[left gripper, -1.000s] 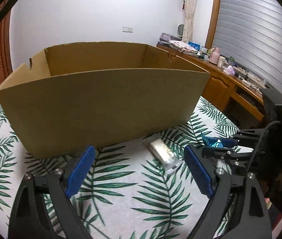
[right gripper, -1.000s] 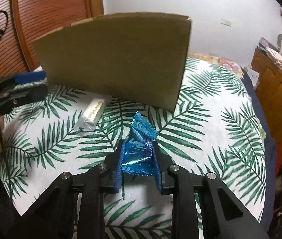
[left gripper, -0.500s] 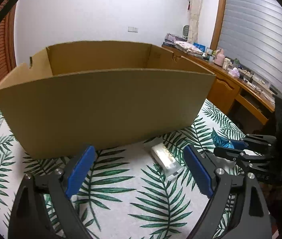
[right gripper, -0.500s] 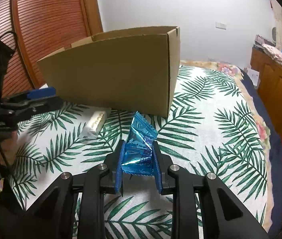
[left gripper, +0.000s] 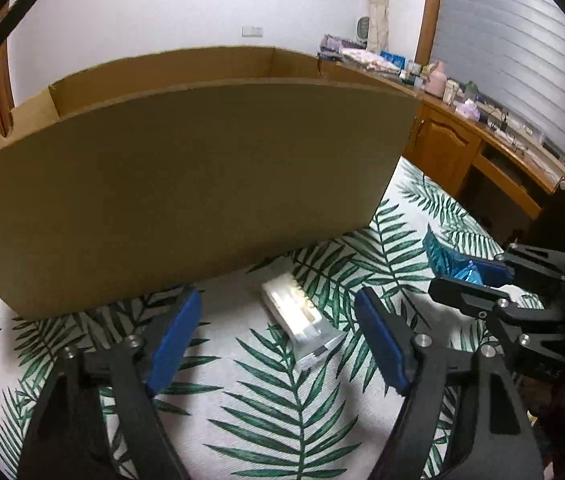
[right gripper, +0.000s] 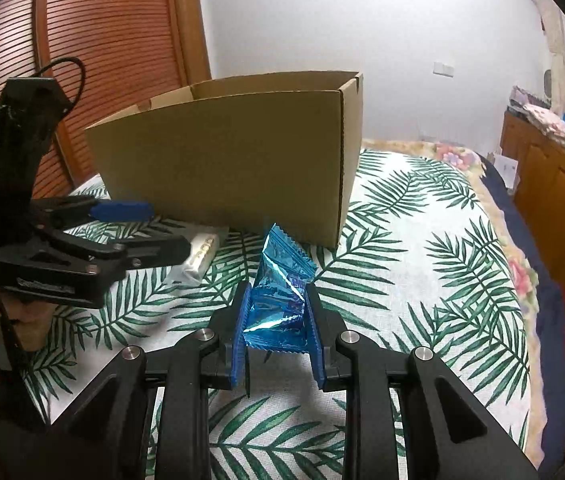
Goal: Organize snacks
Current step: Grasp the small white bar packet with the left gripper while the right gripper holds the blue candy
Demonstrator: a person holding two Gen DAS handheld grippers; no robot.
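You're over a bed w/ a white palm-leaf sheet (right gripper: 422,264); wood shutters at the left in the right wrist view, a cluttered wooden bench (left gripper: 494,136) along the far wall. An open cardboard box (left gripper: 186,184) sits on the sheet. Your right gripper (right gripper: 278,320) is clamped on a crinkly blue foil packet (right gripper: 280,280). Your left gripper (left gripper: 278,336) is closing, jaws either side of a silver-white snack bar (left gripper: 298,316) lying just in front of the box, pads not touching it yet.
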